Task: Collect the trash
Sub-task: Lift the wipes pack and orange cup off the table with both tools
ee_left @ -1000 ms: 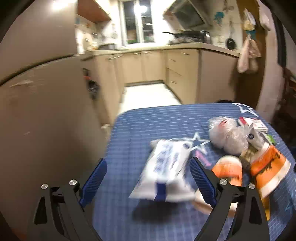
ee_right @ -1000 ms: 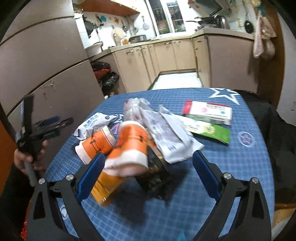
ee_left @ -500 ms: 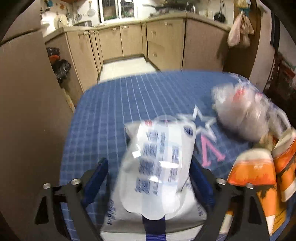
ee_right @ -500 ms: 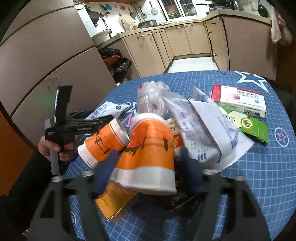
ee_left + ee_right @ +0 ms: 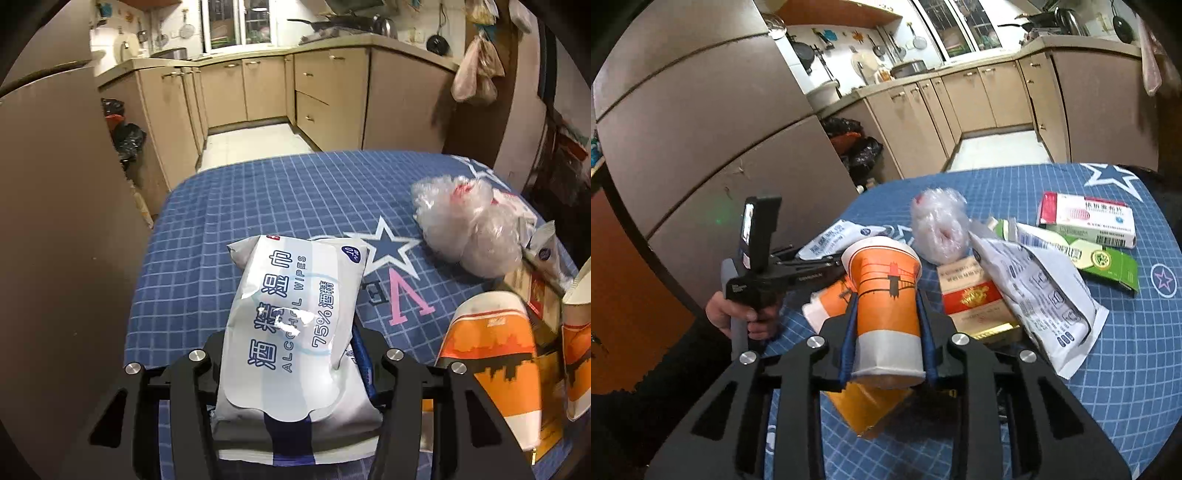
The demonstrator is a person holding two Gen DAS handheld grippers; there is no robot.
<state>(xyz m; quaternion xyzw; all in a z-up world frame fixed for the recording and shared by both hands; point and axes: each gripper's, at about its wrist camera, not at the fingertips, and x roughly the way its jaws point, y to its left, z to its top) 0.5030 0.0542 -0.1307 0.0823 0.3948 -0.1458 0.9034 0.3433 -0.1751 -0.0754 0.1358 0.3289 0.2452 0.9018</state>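
My left gripper (image 5: 291, 354) is shut on a white and blue pack of alcohol wipes (image 5: 295, 317), which lies lengthwise between its fingers on the blue checked tablecloth (image 5: 258, 199). My right gripper (image 5: 886, 325) is shut on an orange and white paper cup (image 5: 886, 295), squeezed at its lower half, mouth pointing away. A second orange cup (image 5: 827, 299) lies just left of it and shows in the left wrist view (image 5: 487, 362). The left gripper with its handle (image 5: 764, 273) shows in the right wrist view, with the wipes pack (image 5: 831, 240) at its tip.
A crumpled clear plastic bag (image 5: 940, 229), a red and gold carton (image 5: 975, 299), a white printed pouch (image 5: 1038, 291), a green box (image 5: 1104, 262) and a white medicine box (image 5: 1089, 218) lie on the table. Brown cabinet doors (image 5: 701, 147) stand left. Black trash bags (image 5: 857, 147) sit on the floor.
Both grippers have moved forward and closed: the left onto the wipes pack, the right onto the orange cup. Both were open a second ago.
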